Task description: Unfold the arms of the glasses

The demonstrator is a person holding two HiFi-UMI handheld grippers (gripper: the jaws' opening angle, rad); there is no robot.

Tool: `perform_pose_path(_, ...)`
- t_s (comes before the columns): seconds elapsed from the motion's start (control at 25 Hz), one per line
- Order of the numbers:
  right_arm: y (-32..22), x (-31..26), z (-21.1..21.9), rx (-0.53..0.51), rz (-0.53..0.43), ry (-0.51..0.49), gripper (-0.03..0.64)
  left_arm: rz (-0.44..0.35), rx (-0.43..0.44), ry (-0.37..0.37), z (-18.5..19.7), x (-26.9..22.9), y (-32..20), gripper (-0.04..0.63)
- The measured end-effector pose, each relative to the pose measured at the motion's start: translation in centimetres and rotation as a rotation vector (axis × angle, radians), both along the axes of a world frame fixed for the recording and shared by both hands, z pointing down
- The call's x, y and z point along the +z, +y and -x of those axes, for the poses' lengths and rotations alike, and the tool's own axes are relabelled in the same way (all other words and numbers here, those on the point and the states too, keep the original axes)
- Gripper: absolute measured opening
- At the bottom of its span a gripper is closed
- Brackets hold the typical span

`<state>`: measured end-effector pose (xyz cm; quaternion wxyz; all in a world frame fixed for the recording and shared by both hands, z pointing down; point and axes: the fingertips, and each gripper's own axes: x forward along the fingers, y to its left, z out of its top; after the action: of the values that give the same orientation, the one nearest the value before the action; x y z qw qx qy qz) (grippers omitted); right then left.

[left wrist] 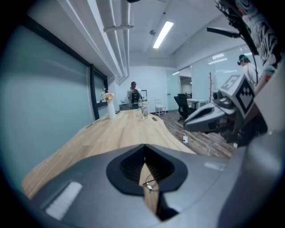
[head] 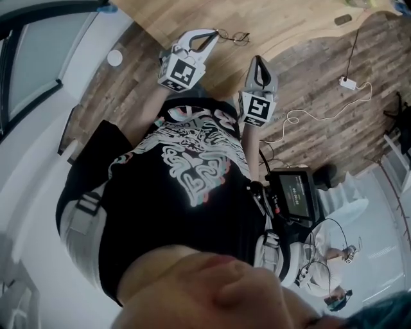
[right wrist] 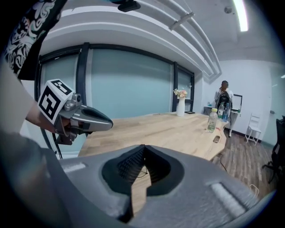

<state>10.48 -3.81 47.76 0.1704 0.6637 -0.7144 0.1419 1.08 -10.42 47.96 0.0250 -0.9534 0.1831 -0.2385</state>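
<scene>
Thin wire-framed glasses (head: 235, 37) lie folded on the wooden table (head: 289, 19) near its front edge. My left gripper (head: 214, 33) is shut and empty, its tips just left of the glasses. Through the slot below its closed tips (left wrist: 144, 149) part of the glasses (left wrist: 149, 184) shows on the table. My right gripper (head: 258, 60) is also shut and empty, held off the table edge below and right of the glasses. In the right gripper view its tips (right wrist: 143, 149) meet, with the thin frame (right wrist: 140, 171) behind them and the left gripper (right wrist: 84, 118) at left.
A bottle (right wrist: 212, 120) and a vase of flowers (right wrist: 181, 104) stand farther along the table. A person (right wrist: 224, 100) stands at the far end. A white adapter with cable (head: 348, 83) lies on the wooden floor. A glass wall (left wrist: 49, 107) runs along one side.
</scene>
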Motion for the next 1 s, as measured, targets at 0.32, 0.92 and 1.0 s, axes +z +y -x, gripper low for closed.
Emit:
perform_pose_path(0.32, -2.4, 8.2, -3.4, -0.068, 0.111, 0.033, 0.000, 0.112, 0.007, -0.077, -4.8, 8.4, -1.2, -0.011)
perform_pose_path(0.92, -4.1, 11.6, -2.5, -0.240, 0.200, 0.121, 0.000, 0.155, 0.025, -0.205, -6.2, 11.4, -0.6, -0.011)
perform_pose_path(1.0, -4.4, 11.7, -1.6, -0.261, 0.191, 0.110, 0.000, 0.137, 0.044, -0.226, -6.4, 11.5, -0.3, -0.011)
